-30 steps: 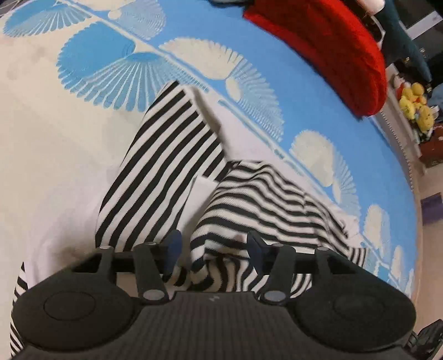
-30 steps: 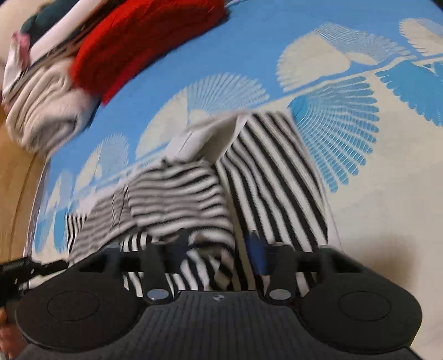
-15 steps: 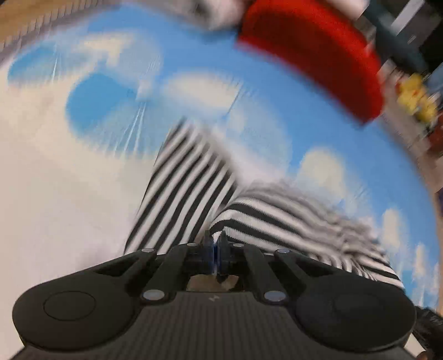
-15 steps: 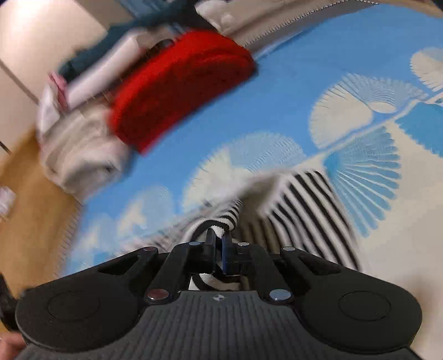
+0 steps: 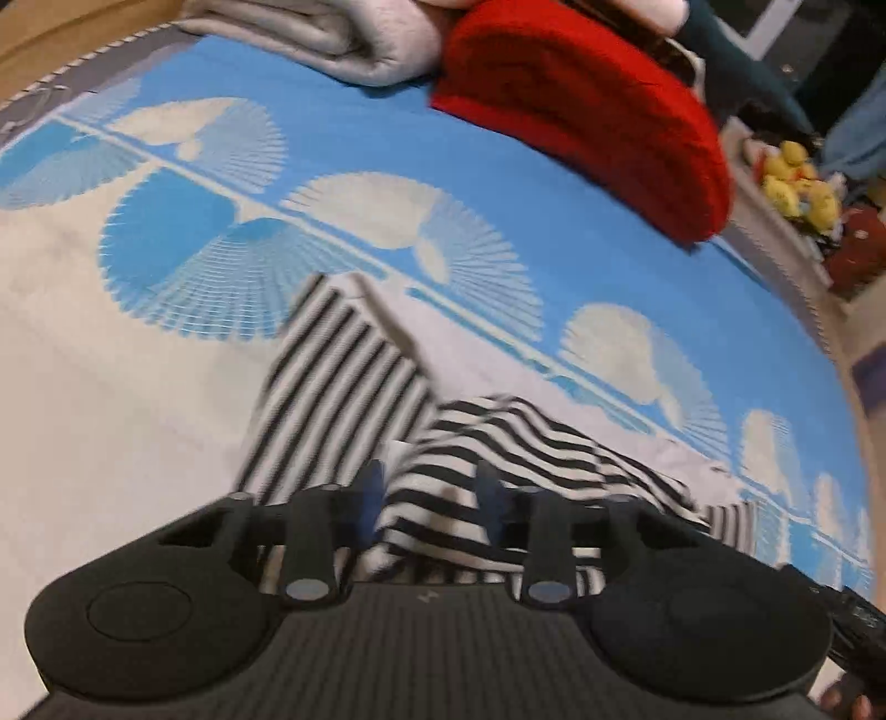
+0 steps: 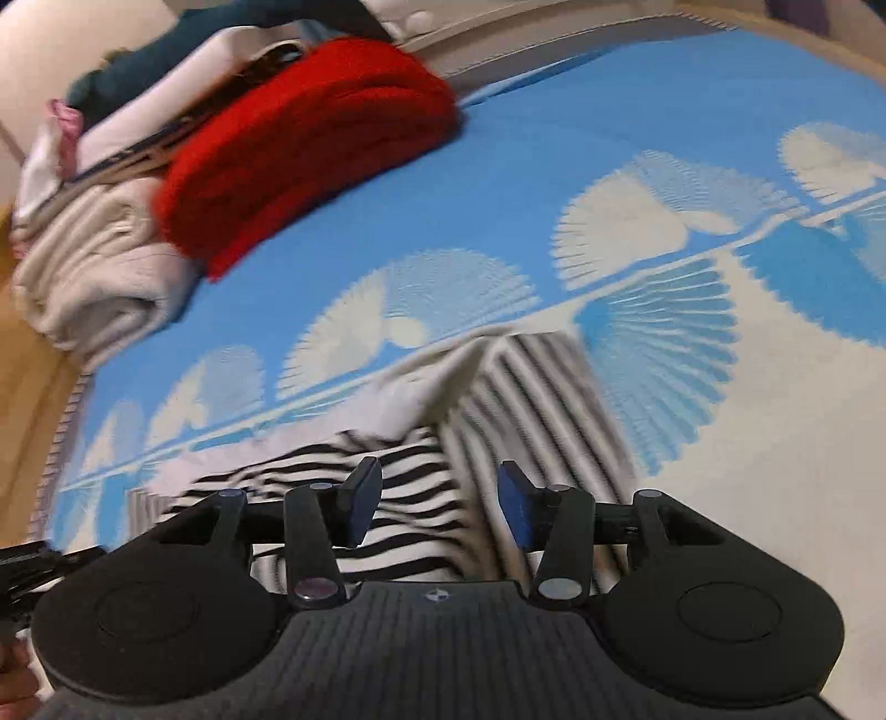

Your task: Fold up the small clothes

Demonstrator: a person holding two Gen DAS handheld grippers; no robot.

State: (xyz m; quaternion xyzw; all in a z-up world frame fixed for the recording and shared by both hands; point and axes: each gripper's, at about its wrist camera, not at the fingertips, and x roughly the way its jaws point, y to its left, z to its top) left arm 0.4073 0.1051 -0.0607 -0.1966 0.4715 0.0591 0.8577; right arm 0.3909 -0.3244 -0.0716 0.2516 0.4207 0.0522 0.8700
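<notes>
A small black-and-white striped garment (image 5: 332,387) lies on the blue-and-white patterned sheet (image 5: 387,138), one part folded over the rest in a rumpled hump (image 5: 526,443). My left gripper (image 5: 431,490) hovers low over that hump. Its jaws are opening, with striped cloth between the blue pads but not pinched. In the right wrist view the same garment (image 6: 531,399) stretches away from my right gripper (image 6: 437,501). Those jaws are opening too, and the folded striped part (image 6: 410,498) lies loose beneath them.
A folded red knit (image 5: 598,111) and a grey folded cloth (image 5: 332,33) lie at the sheet's far side. Yellow plush toys (image 5: 797,183) sit beyond the right edge. The right wrist view shows a pile of clothes (image 6: 94,277) by wooden floor (image 6: 27,387).
A second ago both grippers stood open over the striped fold. Half a second ago both were shut on it. Now both have let go and lifted slightly.
</notes>
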